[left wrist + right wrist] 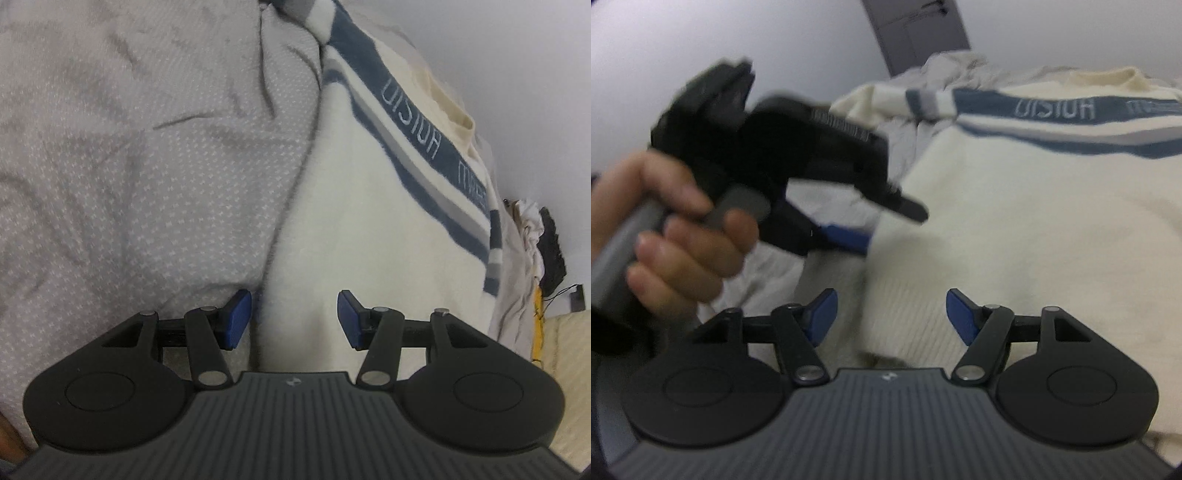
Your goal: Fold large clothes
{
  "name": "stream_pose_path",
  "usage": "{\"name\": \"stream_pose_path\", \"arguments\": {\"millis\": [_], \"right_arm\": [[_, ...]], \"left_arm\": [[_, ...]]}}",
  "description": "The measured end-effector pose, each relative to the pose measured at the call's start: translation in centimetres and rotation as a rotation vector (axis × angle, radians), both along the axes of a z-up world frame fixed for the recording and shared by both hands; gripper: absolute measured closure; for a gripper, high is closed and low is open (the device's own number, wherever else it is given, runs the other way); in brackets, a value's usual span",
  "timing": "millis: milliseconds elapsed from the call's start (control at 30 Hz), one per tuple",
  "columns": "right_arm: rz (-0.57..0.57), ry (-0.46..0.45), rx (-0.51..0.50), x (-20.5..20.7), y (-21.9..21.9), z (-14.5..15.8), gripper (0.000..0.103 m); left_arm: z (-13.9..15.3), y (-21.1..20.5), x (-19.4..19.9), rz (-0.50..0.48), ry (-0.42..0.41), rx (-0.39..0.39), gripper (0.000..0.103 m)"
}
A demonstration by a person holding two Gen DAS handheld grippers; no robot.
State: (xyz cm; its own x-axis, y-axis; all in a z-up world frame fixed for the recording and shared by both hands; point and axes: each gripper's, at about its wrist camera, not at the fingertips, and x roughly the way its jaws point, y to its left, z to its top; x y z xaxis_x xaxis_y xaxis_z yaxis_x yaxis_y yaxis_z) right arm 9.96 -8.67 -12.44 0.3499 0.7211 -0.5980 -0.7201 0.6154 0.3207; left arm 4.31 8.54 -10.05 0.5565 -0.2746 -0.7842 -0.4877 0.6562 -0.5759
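Cream sweater (369, 229) with a blue and grey chest stripe (417, 140) bearing stitched lettering lies spread flat on my bed's grey patterned bedspread (129, 166). My left gripper (294, 319) hangs over the sweater's side edge, its blue pads (236, 319) apart and clasping nothing, one over the bedspread, one over the knit. My right gripper (889, 317) hovers above the ribbed hem (908, 325), jaws likewise spread, nothing between them. From that side I see my left hand (676, 229), blurred, gripping the other tool's grey handle. A heap of clothes (535, 240) sits far off by the wall.
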Motion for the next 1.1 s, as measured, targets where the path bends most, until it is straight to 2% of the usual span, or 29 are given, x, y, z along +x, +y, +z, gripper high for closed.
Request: {"name": "stream_pose_path", "arguments": {"millis": [33,100,133,200,300,467,567,667,733,833,900,967,1100], "right_arm": [[0.006,0.0,-0.026,0.0,0.5,-0.4,0.048],[-0.002,-0.018,-0.091,-0.2,1.2,-1.1,0.07],[-0.011,-0.027,-0.107,-0.2,1.4,-1.2,0.076],[-0.042,-0.02,-0.092,0.2,0.7,-1.0,0.09],[-0.156,0.014,-0.031,1.5,-1.3,-0.1,0.092],[-0.298,0.099,0.023,3.7,-3.9,-0.4,0.092],[-0.307,0.146,0.029,4.1,-3.8,-1.2,0.092],[-0.27,0.159,0.044,3.8,-3.2,-1.3,0.092],[-0.22,0.174,0.089,3.5,-3.0,-1.1,0.092],[-0.126,0.177,0.151,2.9,-2.3,-0.5,0.092],[-0.084,0.133,0.136,2.1,-1.8,0.0,0.092],[-0.072,0.112,0.105,1.7,-1.6,0.3,0.09],[-0.077,0.112,0.137,1.4,-2.2,1.7,0.089]], "left_arm": [[0.0,0.1,0.0,-0.001,-0.001,-0.007,0.045],[-0.1,0.4,-0.4,-0.004,-0.004,-0.012,0.045],[-0.1,0.3,-0.4,-0.007,-0.007,-0.008,0.045],[0.0,-0.1,-0.2,-0.023,-0.016,0.017,0.045],[0.0,-1.0,0.1,-0.064,-0.033,0.042,0.044],[-0.3,-1.9,0.5,-0.114,-0.076,0.01,0.041],[-0.7,-2.5,0.7,-0.12,-0.083,-0.021,0.042],[-0.9,-2.9,0.9,-0.118,-0.074,-0.013,0.042],[-1.0,-3.0,1.0,-0.112,-0.064,-0.012,0.043],[-0.9,-3.1,1.0,-0.105,-0.044,0.015,0.063],[-0.9,-2.2,0.3,-0.092,-0.035,0.015,0.082],[-0.6,-1.8,-0.3,-0.072,-0.05,0.015,0.09],[1.3,-1.5,-1.8,-0.043,-0.13,0.0,0.093]]}}
